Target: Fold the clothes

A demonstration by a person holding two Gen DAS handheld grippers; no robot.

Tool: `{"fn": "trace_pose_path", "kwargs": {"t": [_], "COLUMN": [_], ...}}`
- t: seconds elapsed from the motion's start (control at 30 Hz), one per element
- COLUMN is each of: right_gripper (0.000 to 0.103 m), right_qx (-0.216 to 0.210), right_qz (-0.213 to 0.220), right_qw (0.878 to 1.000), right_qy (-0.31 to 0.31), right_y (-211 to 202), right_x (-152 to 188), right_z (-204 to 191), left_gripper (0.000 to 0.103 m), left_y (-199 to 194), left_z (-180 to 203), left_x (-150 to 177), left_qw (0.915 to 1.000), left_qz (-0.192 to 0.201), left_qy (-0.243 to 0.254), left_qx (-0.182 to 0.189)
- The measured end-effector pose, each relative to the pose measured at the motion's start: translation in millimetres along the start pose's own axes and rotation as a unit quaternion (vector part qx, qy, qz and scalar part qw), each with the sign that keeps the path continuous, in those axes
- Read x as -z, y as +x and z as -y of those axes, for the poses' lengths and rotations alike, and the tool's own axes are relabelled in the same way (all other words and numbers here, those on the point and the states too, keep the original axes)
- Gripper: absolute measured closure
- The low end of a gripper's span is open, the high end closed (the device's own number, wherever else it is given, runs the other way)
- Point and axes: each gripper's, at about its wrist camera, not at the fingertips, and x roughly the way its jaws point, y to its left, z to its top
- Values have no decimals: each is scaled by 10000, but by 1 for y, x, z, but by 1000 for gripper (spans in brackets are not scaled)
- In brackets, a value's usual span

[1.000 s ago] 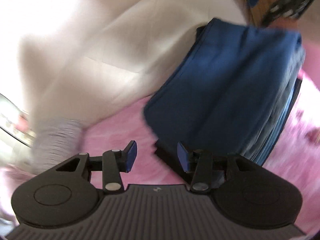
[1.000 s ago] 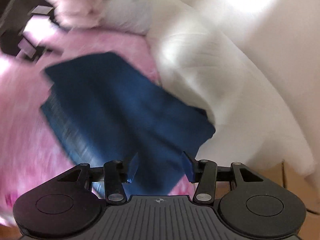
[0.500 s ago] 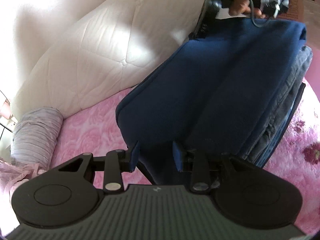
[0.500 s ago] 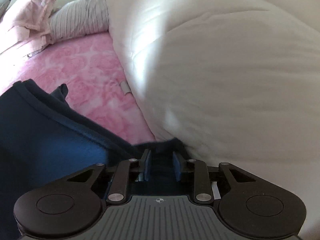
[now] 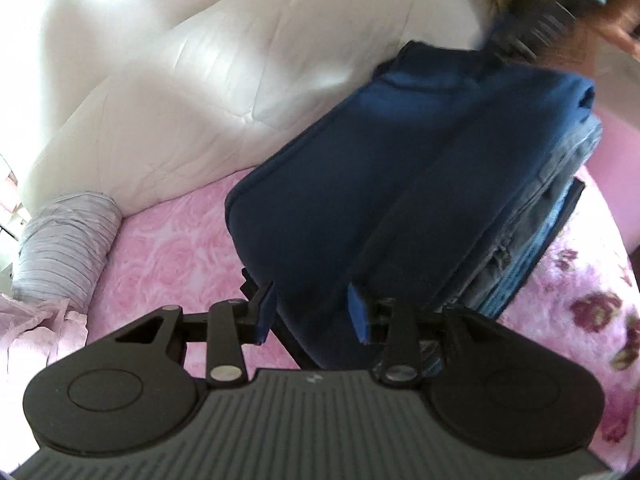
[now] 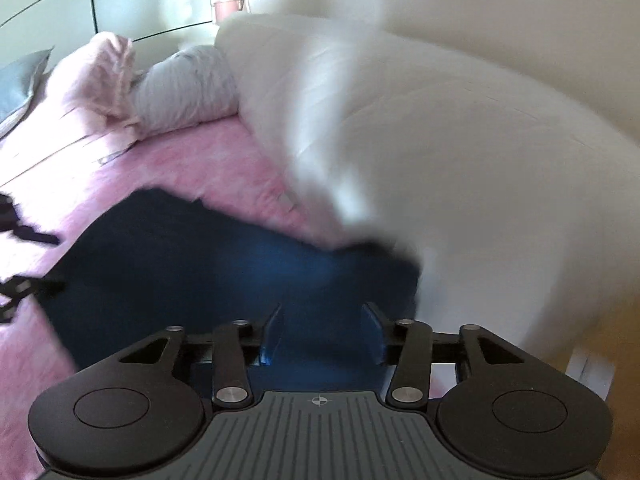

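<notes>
Right gripper (image 6: 322, 330) now pulled back and opening over blue cloth (image 6: 200, 280), left gripper (image 5: 312, 308) opening around folded blue pile (image 5: 400, 168), upper right blurry.

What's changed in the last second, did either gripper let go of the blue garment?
Half a second ago the right gripper was pinched on the blue garment's corner; now its jaws are opening, the pads clear of the cloth, and it has pulled back. The left gripper straddles the near edge, jaws opening slightly. The garment stays folded on the clothes pile; white duvet unchanged.
</notes>
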Motion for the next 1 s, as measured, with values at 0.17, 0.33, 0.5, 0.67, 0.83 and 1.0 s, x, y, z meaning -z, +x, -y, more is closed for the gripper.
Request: {"fn": "trace_pose_path", "kwargs": {"t": [0.17, 0.33, 0.5, 0.67, 0.83, 1.0], "right_gripper": [54, 48, 35, 35, 33, 32], "right_qx": [69, 293, 594, 1041, 1182, 1302], "right_qz": [-30, 320, 232, 125, -3, 173], "right_qw": [10000, 9959, 9872, 9743, 9639, 9571], "right_qy": [-31, 787, 1462, 1993, 2384, 2582], "right_y": [-6, -56, -106, -159, -211, -262], "right_x": [17, 28, 73, 107, 133, 144], "right_z": [-13, -25, -73, -134, -191, -241], "left_gripper": [69, 31, 12, 12, 12, 13], "left_y": [-10, -54, -106, -164, -231, -284], "left_z": [-7, -1, 19, 32, 36, 47], "left_x": [-5, 13, 42, 74, 99, 109], "left_qw": [9991, 9949, 9872, 9794, 9751, 9795], "left_qz": [-121, -153, -144, -105, 152, 347], "left_qy": [-412, -935, -1481, -1926, -2197, -1986], "left_qx": [-47, -347, -570, -595, -253, 35]}}
